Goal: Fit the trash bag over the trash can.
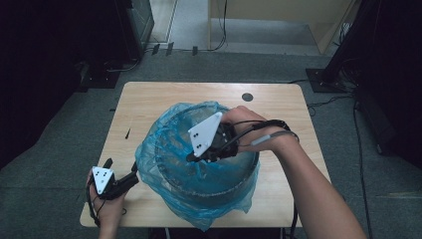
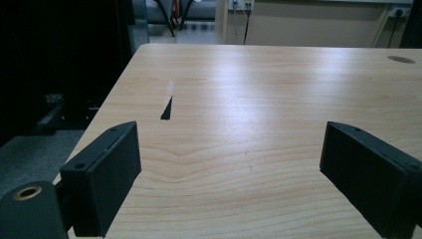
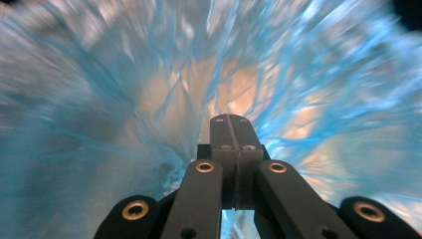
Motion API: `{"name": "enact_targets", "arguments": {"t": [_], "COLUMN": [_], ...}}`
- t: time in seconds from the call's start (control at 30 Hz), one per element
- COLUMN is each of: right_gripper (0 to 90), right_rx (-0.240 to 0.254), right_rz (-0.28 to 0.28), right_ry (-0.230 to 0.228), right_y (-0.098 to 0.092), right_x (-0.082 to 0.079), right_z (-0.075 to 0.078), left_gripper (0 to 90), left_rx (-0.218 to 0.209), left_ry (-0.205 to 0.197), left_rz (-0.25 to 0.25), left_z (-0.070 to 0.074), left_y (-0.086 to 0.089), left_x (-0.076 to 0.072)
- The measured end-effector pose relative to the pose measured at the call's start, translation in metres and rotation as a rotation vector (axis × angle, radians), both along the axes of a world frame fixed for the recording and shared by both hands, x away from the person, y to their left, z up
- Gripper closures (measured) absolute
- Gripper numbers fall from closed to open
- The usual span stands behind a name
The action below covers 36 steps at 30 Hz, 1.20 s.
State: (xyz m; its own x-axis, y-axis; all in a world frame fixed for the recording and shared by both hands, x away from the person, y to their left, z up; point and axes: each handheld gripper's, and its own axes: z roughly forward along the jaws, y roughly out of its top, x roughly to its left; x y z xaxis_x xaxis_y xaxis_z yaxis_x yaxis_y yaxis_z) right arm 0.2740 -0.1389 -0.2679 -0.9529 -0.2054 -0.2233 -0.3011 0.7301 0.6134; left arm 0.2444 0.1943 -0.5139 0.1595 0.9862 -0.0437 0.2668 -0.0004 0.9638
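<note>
My right gripper's (image 1: 191,158) fingers are together inside the bag (image 1: 149,159); left gripper's (image 1: 135,175) apart. Thin, slippery film: I'd pinch its rim fold.

The high view looked steeply down on the table (image 1: 149,99); the left gripper view skimmed that tabletop; the right gripper view sat close inside the bag (image 3: 99,99).

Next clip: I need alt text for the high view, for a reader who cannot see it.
Seen from above, a person's right gripper reaches down into a blue plastic bag that lines a round bin on a light wooden table. The left gripper, jaws open, rests near the table's front left corner, beside the bag.
</note>
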Motion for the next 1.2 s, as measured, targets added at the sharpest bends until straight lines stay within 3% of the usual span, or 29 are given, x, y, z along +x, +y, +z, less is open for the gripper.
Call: {"name": "enact_targets", "arguments": {"t": [0.4, 0.57, 0.8, 0.9, 1.0, 1.1, 1.2], "right_gripper": [90.0, 90.0, 90.0, 90.0, 90.0, 90.0, 90.0], "right_rx": [0.237, 0.332, 0.488, 0.556, 0.628, 0.724, 0.829], "right_rz": [-0.084, -0.145, -0.29, -0.383, -0.511, -0.637, -0.767], "right_ry": [-0.1, -0.125, -0.105, -0.115, -0.116, -0.087, -0.087], "right_y": [-0.047, -0.067, -0.09, -0.097, -0.104, -0.112, -0.121], "right_x": [-0.017, -0.023, -0.032, -0.037, -0.041, -0.045, -0.049], "right_z": [0.038, 0.041, 0.037, 0.034, 0.029, 0.026, 0.022], "left_gripper": [9.5, 9.5, 9.5, 9.5, 9.5, 9.5, 9.5], "left_rx": [0.002, 0.005, 0.005, 0.005, 0.006, 0.006, 0.006], "left_ry": [0.0, 0.0, -0.001, -0.002, -0.003, -0.002, -0.003], "left_rz": [0.001, 0.001, 0.003, 0.004, 0.005, 0.005, 0.006], "left_z": [0.0, 0.0, 0.0, 0.0, 0.0, 0.0, 0.0], "left_y": [0.0, 0.0, 0.0, -0.001, -0.001, -0.001, -0.001], "left_x": [0.0, 0.0, -0.001, -0.001, -0.001, -0.001, -0.001]}}
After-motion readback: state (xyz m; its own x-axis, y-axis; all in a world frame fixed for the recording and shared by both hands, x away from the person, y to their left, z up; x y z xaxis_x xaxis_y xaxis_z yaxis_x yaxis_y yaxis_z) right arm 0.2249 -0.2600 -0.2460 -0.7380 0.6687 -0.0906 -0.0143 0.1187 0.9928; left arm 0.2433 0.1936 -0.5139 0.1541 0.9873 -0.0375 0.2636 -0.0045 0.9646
